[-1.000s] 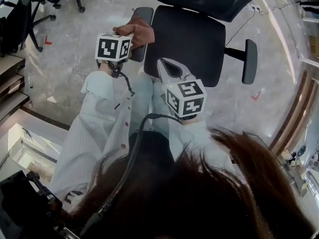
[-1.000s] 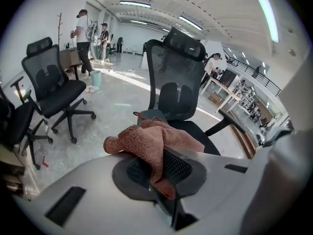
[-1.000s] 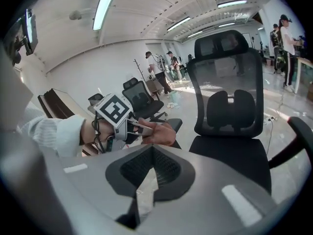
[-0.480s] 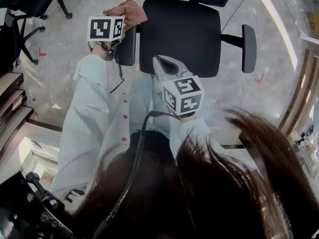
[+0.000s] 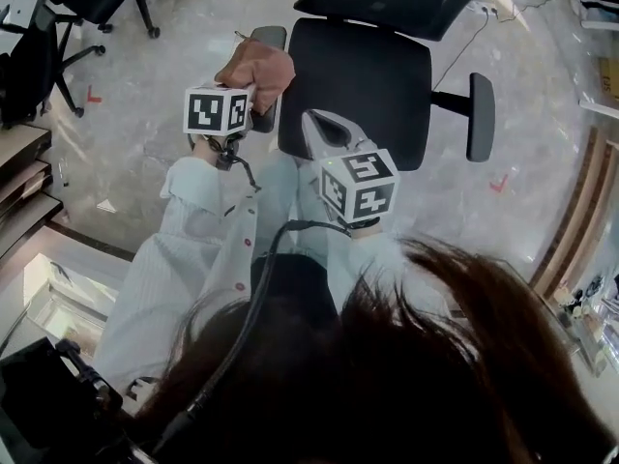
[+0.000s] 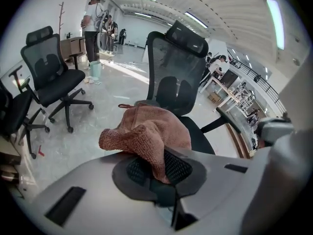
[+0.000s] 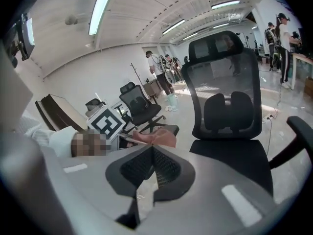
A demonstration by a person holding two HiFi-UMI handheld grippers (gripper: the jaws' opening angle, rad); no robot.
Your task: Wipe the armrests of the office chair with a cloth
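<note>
Left gripper (image 6: 156,169) is clamped on the brown terry cloth (image 6: 146,131) — cloth sits bunched on top of the office chair's near armrest (image 5: 268,39), about mid-length. That pad's long axis runs straight away from the person, so I'd expect the stroke to go fore-aft along it. Right gripper (image 7: 151,166) has jaws together, nothing in them, parked by the front edge of the seat (image 5: 368,75). Far armrest (image 5: 481,116) is well apart, on the right gripper's side — but the left has the cloth.

Reddish-brown cloth (image 5: 256,66), black office chair (image 5: 358,75), grey marbled floor (image 5: 164,85).
</note>
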